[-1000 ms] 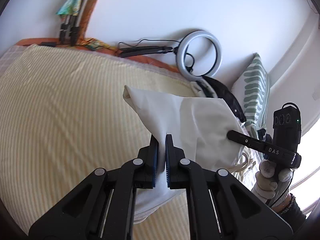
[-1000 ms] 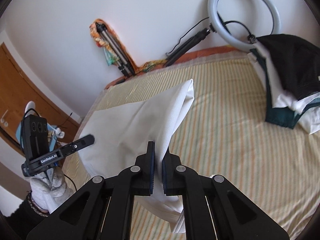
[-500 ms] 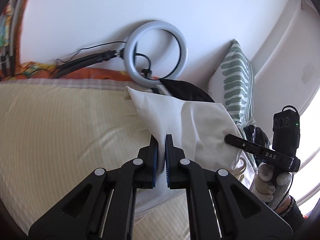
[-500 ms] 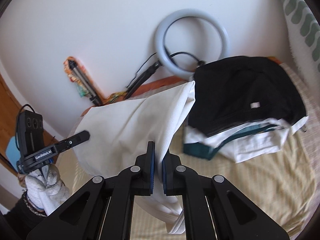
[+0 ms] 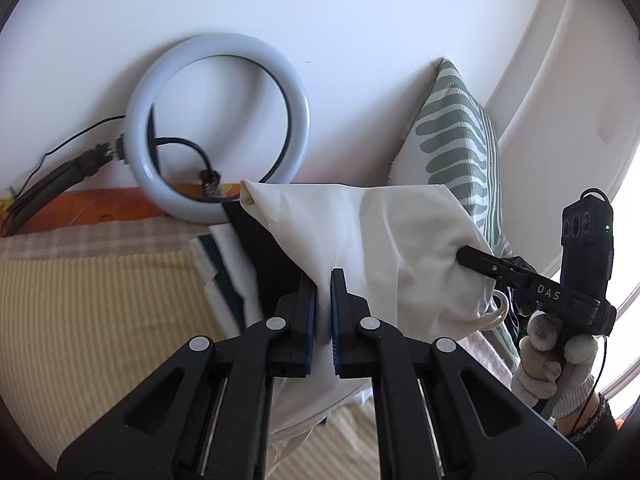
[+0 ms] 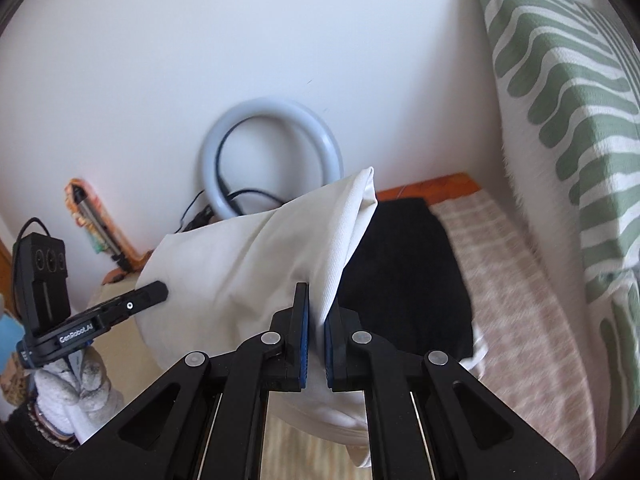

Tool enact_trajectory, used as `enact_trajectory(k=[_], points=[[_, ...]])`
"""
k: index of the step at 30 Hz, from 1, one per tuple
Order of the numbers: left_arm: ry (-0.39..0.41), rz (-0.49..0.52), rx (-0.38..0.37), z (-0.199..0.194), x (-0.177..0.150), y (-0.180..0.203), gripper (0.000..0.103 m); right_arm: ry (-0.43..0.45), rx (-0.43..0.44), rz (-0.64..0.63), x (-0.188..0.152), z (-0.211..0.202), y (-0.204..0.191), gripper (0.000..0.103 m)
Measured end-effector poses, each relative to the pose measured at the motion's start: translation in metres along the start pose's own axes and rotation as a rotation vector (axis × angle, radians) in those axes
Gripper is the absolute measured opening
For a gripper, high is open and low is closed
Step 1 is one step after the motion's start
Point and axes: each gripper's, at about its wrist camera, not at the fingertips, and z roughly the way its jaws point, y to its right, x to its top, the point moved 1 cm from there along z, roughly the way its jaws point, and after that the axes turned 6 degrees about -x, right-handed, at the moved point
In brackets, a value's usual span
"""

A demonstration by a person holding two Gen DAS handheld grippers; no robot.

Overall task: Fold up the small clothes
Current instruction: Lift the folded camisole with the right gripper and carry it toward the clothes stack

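A folded white garment [image 5: 384, 240] hangs in the air between my two grippers, held by one edge at each side. My left gripper [image 5: 323, 280] is shut on its left edge. My right gripper [image 6: 317, 300] is shut on its other edge; the garment [image 6: 256, 264] drapes down past both. Each gripper shows in the other's view: the right one [image 5: 464, 256] and the left one [image 6: 160, 290]. Under the garment lies a stack of folded clothes with a black piece [image 6: 404, 276] on top, near the wall.
A ring light [image 5: 218, 128] on a dark stand leans on the white wall behind the stack. A green-and-white striped pillow [image 6: 568, 128] stands at the right. The yellow striped bed cover [image 5: 92, 312] stretches to the left.
Both grippers have carried the white garment from the middle of the bed toward the wall. It now hangs over the stack with the black piece on top.
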Motion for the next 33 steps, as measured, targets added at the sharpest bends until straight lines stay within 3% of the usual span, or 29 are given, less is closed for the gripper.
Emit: enact_trajectory(k=[9,14,16,23,33], points=[[-0.009,0.028,0.080,0.057,0.010,0.005,0.005,-0.001,-0.082,-0.019,0.024,0.042,0.031,0.005],[-0.043,0.067,0.231,0.077,0.004,0.005,0.005,-0.029,-0.172,-0.038,0.020,0.063,0.041,0.004],[-0.060,0.077,0.254,0.082,-0.001,0.003,0.005,-0.047,-0.225,-0.043,0.018,0.068,0.044,0.004],[-0.062,0.101,0.278,0.071,-0.010,0.004,0.006,-0.058,-0.295,-0.082,0.014,0.063,0.042,0.004],[-0.038,0.137,0.272,0.028,-0.011,0.032,0.006,-0.018,-0.299,-0.087,0.023,0.026,0.014,0.004]])
